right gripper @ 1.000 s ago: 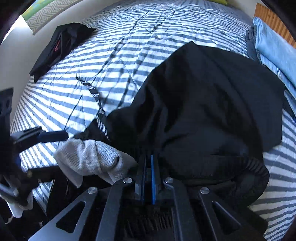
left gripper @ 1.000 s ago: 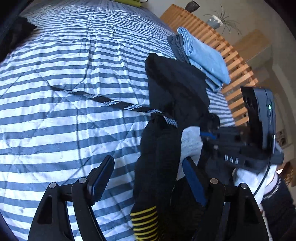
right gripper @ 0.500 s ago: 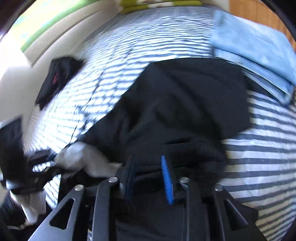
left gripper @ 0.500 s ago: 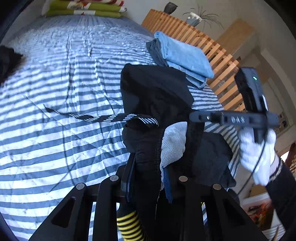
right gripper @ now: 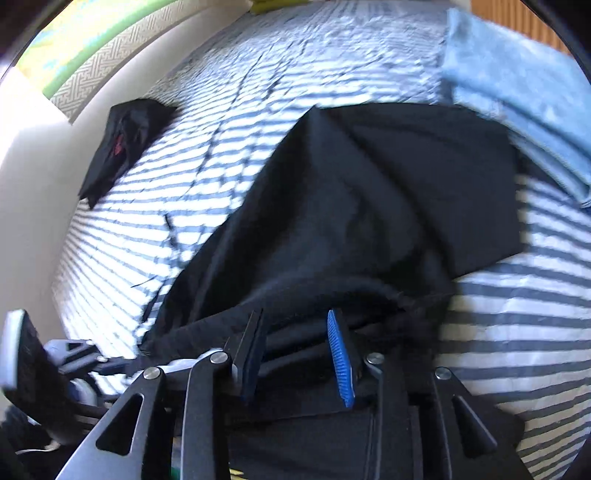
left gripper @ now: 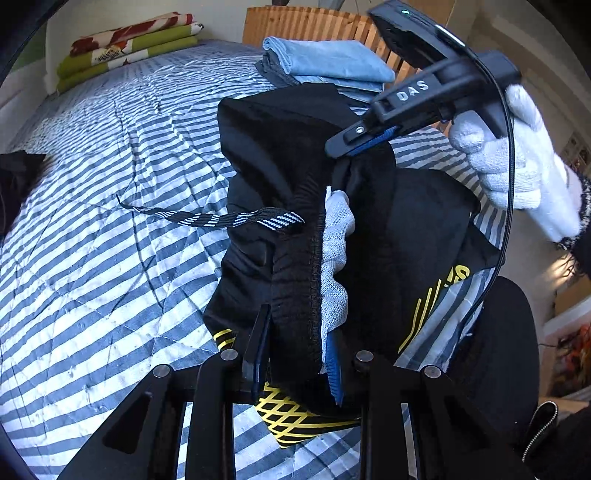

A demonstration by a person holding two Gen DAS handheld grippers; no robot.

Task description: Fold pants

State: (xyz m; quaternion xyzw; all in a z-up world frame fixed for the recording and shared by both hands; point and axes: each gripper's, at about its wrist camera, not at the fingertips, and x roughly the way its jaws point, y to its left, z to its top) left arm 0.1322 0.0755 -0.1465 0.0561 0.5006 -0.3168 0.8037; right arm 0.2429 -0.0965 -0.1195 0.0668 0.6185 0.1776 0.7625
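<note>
Striped bedspread [left gripper: 110,258] sunlit – slatted wooden headboard [left gripper: 314,22], pale wall [right gripper: 33,206] beside bed.

One pair of black pants [left gripper: 295,155] on one striped bed [left gripper: 110,258]. Two grippers: left gripper [left gripper: 295,354] and right gripper [right gripper: 299,350]. One stack of blue folded clothes [left gripper: 332,62], one dark garment [right gripper: 122,140], one white-gloved hand [left gripper: 517,158].

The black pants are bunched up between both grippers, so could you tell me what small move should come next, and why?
Probably draw the two grippers apart to stretch the waistband flat. The left gripper pinches the waistband of the black pants, and the right gripper has been opening around another fold, while the fabric sags in a heap on the striped bedspread.
</note>
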